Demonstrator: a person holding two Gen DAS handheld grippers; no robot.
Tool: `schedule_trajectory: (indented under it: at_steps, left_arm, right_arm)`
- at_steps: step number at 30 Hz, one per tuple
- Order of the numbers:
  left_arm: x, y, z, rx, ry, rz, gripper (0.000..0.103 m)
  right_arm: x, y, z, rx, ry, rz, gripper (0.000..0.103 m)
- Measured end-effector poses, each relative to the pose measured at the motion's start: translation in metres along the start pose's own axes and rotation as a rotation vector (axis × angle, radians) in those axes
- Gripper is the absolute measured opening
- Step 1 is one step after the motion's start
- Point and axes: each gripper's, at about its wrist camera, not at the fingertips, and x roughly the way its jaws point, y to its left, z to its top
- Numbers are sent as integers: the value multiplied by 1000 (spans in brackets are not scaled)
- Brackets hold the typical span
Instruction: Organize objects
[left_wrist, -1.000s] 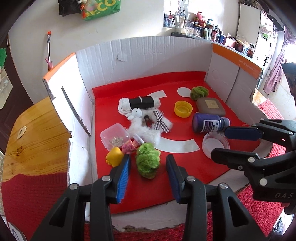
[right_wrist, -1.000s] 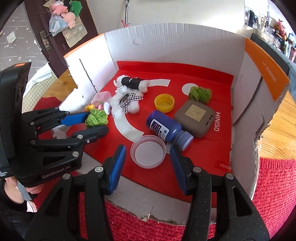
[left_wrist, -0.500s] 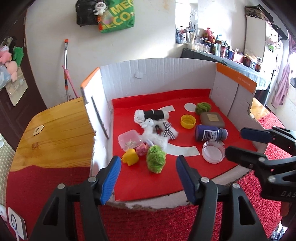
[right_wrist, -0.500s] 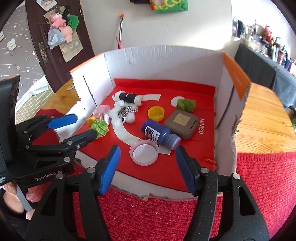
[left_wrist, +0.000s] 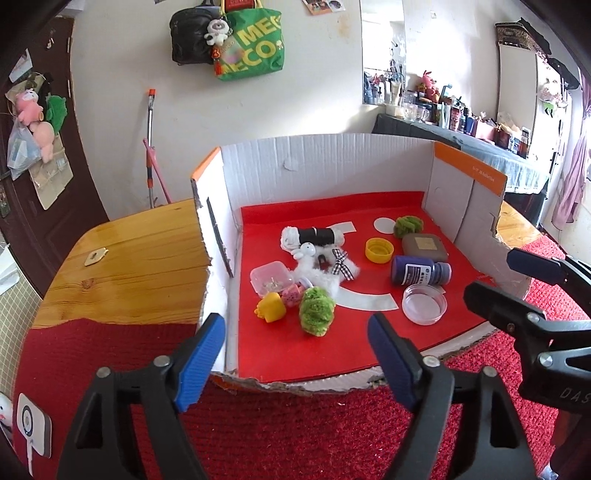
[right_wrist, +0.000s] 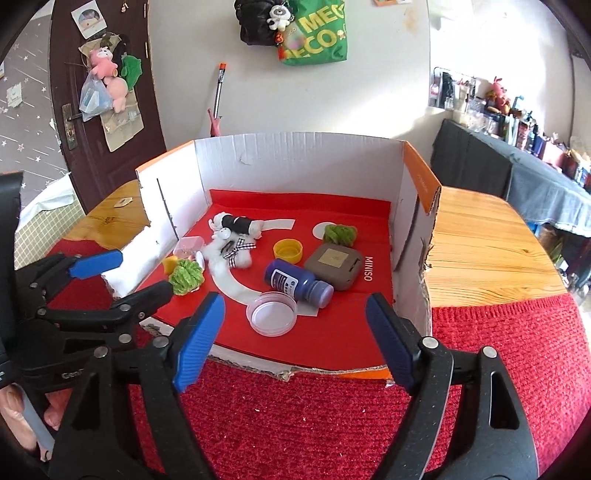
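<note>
Both grippers hover over the red knit cloth (left_wrist: 295, 435) in front of the open cardboard box (left_wrist: 332, 166), jaws spread wide and holding nothing: the left gripper (left_wrist: 297, 358) faces the green pom-pom (left_wrist: 316, 310) beside the yellow toy (left_wrist: 271, 308), while the right gripper (right_wrist: 295, 334) faces the clear round lid (right_wrist: 272, 312) touching the toppled blue bottle (right_wrist: 295, 282).

Green tote bag (left_wrist: 255, 48) on wall; plush toys (right_wrist: 110, 79) on door.
</note>
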Motion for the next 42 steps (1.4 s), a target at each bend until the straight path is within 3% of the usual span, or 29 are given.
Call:
schedule_trajectory:
  at_steps: [5, 9, 14, 24, 42]
  left_arm:
    - [-2, 3, -1, -12, -9, 5, 91]
    - [-2, 5, -3, -27, -15, 8, 103]
    - [-2, 7, -5, -41, -12, 8, 103]
    - [-2, 10, -7, -55, -12, 3, 103]
    - [-22, 7, -26, -78, 12, -42, 103]
  right_arm:
    - [-2, -1, -3, 4, -16, -23, 87]
    - [-2, -1, -5, 3, -16, -24, 90]
    - [-1, 0, -7, 4, -18, -28, 98]
    - [-1, 1, -8, -1, -18, -31, 102]
    - [-29, 8, -27, 22, -54, 18, 103]
